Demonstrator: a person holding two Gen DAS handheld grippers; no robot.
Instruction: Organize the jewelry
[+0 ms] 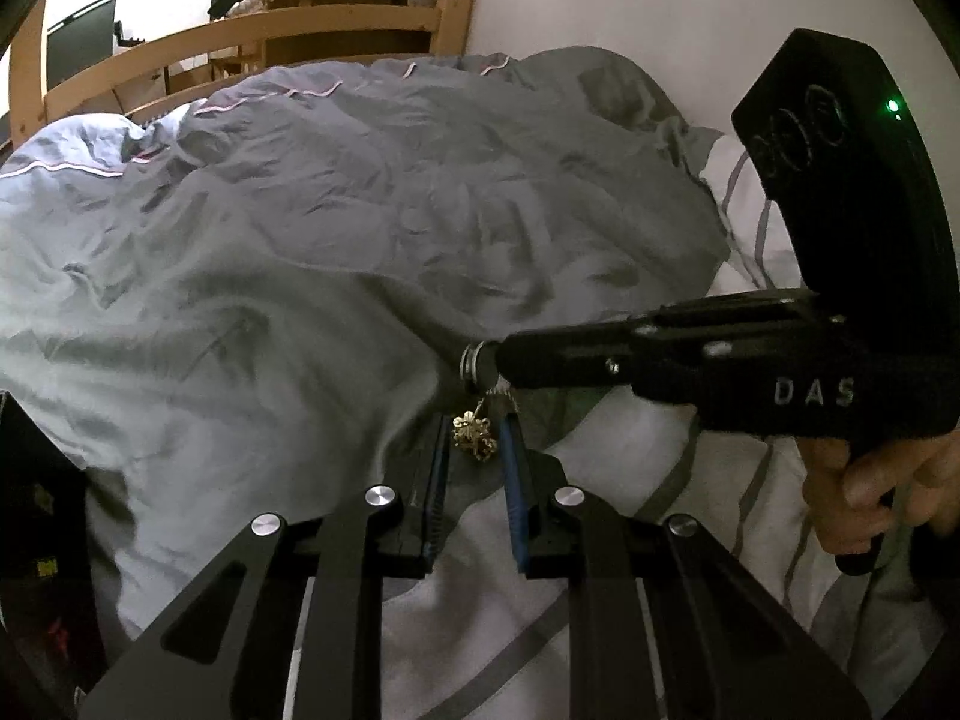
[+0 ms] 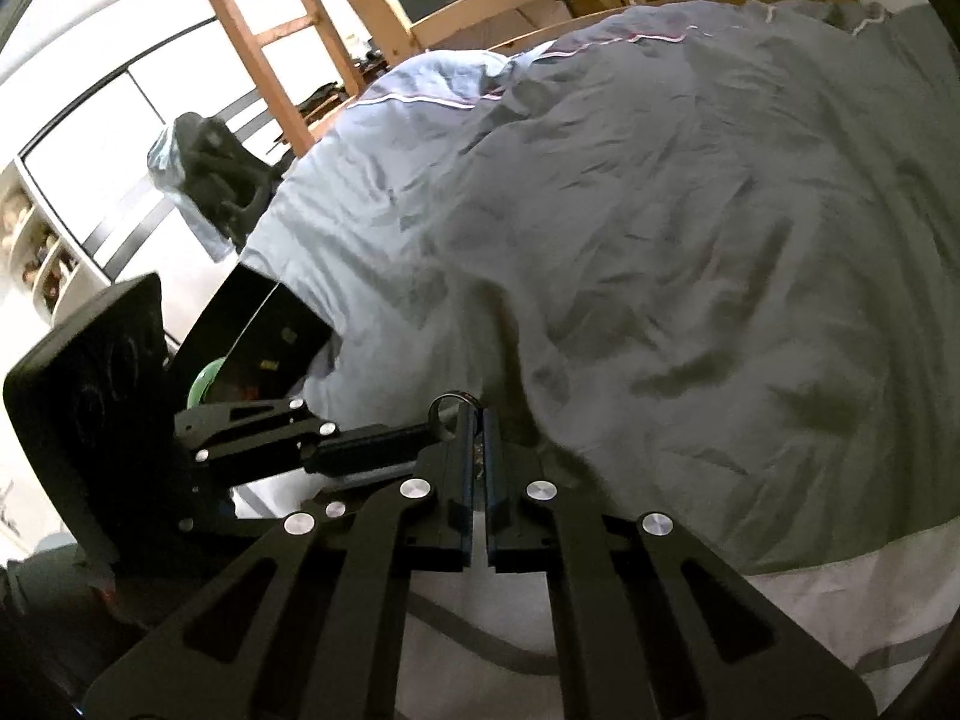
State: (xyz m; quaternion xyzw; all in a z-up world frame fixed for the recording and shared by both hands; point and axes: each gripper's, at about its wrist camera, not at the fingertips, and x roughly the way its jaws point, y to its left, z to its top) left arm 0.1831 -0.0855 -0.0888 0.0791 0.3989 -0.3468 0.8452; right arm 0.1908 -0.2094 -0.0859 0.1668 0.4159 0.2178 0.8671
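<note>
A gold flower-shaped pendant [image 1: 474, 437] hangs on a thin chain between the tips of my left gripper [image 1: 477, 438], whose fingers stand apart around it without touching. My right gripper [image 1: 489, 363] comes in from the right, shut on a silver ring [image 1: 471, 363] and the chain's top. In the right wrist view my right gripper [image 2: 478, 420] is closed with the ring [image 2: 453, 405] sticking out at its tip and a bit of chain between the pads. The left gripper's finger [image 2: 372, 441] lies just left of it.
A rumpled grey duvet [image 1: 336, 228] covers the bed, over a white striped sheet [image 1: 600, 468]. A wooden bed rail [image 1: 252, 42] and ladder [image 2: 252, 42] stand behind. A dark open box [image 2: 270, 330] sits at the bed's left edge.
</note>
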